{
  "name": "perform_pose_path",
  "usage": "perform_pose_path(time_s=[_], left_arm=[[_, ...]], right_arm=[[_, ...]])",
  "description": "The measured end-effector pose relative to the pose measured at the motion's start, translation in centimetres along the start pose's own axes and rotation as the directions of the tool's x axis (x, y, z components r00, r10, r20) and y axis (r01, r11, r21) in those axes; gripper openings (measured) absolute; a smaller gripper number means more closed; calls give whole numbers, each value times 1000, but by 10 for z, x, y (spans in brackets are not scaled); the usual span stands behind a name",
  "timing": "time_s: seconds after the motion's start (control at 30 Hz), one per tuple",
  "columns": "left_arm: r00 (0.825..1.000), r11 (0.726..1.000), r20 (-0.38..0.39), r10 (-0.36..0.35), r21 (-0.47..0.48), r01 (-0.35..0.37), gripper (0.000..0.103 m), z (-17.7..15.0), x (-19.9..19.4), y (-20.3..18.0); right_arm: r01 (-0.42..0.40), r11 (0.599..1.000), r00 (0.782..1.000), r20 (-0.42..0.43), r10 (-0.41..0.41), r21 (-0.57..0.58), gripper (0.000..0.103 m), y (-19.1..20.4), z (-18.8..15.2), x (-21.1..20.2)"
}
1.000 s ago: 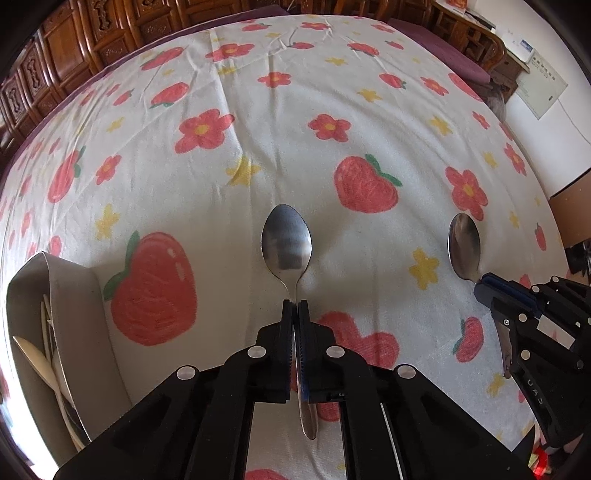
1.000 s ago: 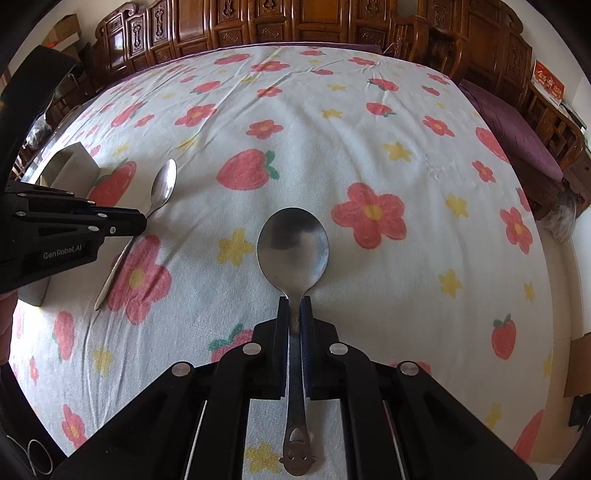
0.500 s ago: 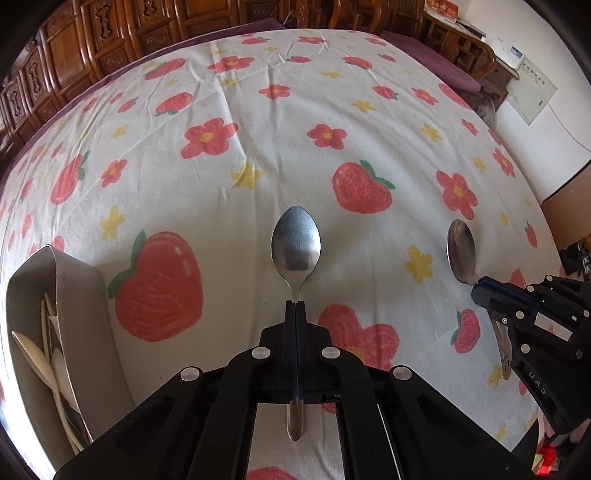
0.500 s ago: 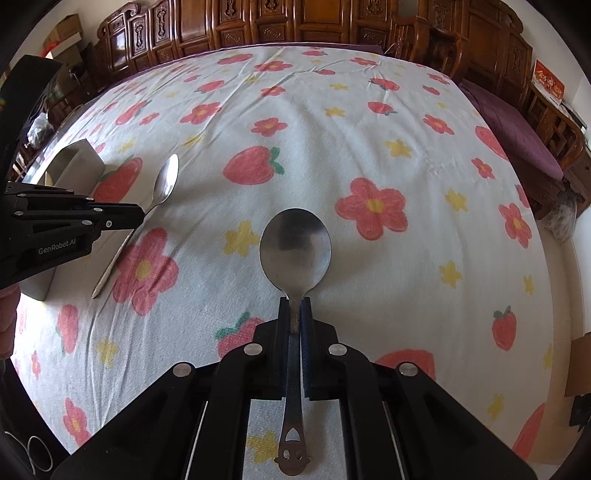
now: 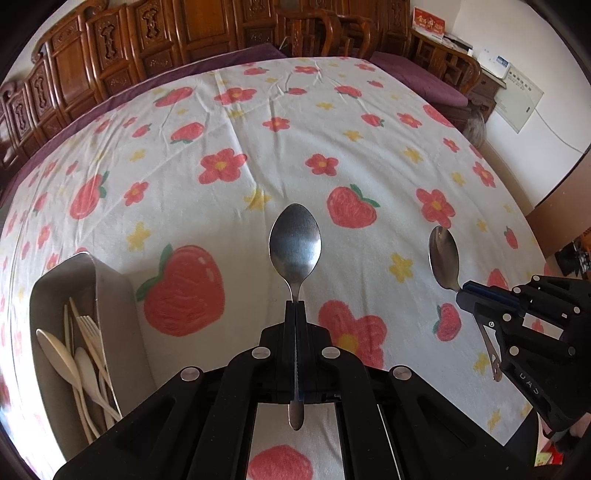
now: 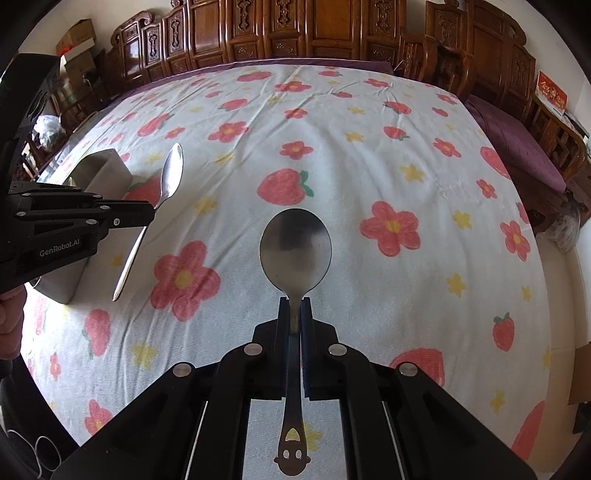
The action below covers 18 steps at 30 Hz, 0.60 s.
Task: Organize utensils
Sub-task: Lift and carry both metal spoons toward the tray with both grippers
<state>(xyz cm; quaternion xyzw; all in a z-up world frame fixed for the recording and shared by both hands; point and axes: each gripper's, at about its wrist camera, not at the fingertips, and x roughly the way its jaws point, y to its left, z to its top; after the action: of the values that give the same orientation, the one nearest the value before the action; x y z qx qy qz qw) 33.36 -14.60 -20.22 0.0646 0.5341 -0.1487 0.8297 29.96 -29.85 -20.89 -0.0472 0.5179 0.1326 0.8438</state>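
the thin spoon (image 5: 294,246) sits mid frame in the left view, pinched at its neck by the left gripper (image 5: 295,306). the round spoon (image 6: 295,251) sits mid frame in the right view, clamped by the right gripper (image 6: 294,302). both hang above the cloth (image 5: 236,147). a gray tray (image 5: 110,284) with pale utensils (image 5: 79,354) lies lower left.

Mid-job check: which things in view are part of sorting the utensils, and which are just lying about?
Job: pointed spoon in left tongs; round spoon in right tongs; grey tray of pale utensils.
Bystanders: strawberry cloth, carved wooden furniture.
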Motion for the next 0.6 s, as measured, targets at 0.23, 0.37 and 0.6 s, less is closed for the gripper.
perform_pose_path(time_s=[0.23,0.37,0.6], left_arm=[[999,1000,46,-21,-12,22,0,-8,-31,10],[996,999,85,-26,-33,29,0,-11,-56,24],[990,998,140,-1,-58,10,0,-18,-93,52]], right_arm=[[-7,1000,1000,26,7,-19,7,15,5,-14],[-21,999,999,50,22,-32,7,29,12,-25],[-61,995,993,91,68,-76,7,73,31,-44]])
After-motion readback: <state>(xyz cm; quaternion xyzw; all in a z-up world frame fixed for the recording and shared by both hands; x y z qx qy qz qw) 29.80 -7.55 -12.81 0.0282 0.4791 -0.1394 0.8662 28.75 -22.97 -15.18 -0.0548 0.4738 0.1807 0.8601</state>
